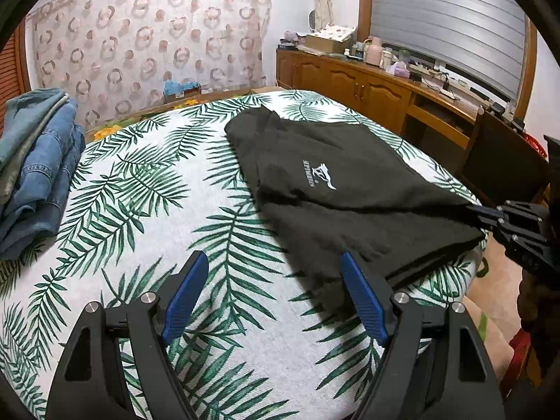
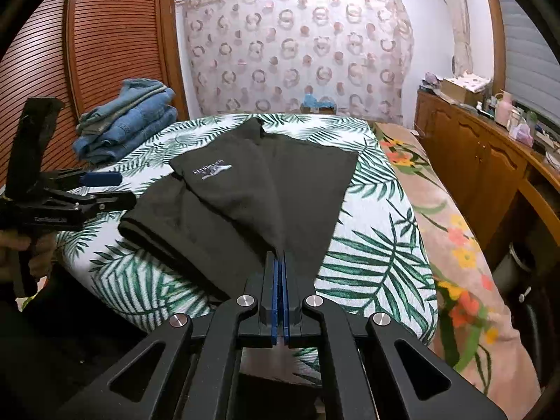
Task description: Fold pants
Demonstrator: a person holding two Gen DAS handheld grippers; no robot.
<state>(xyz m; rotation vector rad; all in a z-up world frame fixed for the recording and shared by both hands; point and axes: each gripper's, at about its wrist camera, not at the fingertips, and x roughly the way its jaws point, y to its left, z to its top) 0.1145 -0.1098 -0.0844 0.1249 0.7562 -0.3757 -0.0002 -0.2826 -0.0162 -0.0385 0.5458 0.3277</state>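
- Lying on the leaf-print table (image 1: 196, 231), the black pants (image 1: 336, 182) sit partly folded, white logo up, toward its right edge.
- Right gripper (image 2: 281, 262): jaws closed, pinching a pants edge, fabric pulled taut.
- Left gripper (image 1: 276, 273): jaws wide apart, empty, above the table beside the pants.
- Folded jeans stack (image 1: 35, 171) at the far left.

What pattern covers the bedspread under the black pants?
Green palm leaves on white bedspread, clearest in the left wrist view.

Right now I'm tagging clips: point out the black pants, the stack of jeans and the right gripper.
black pants (image 2: 245, 192): right wrist view, on the top fold.
stack of jeans (image 1: 45, 171): left wrist view, on the blue denim.
right gripper (image 2: 281, 262): right wrist view, at the shut fingertips.
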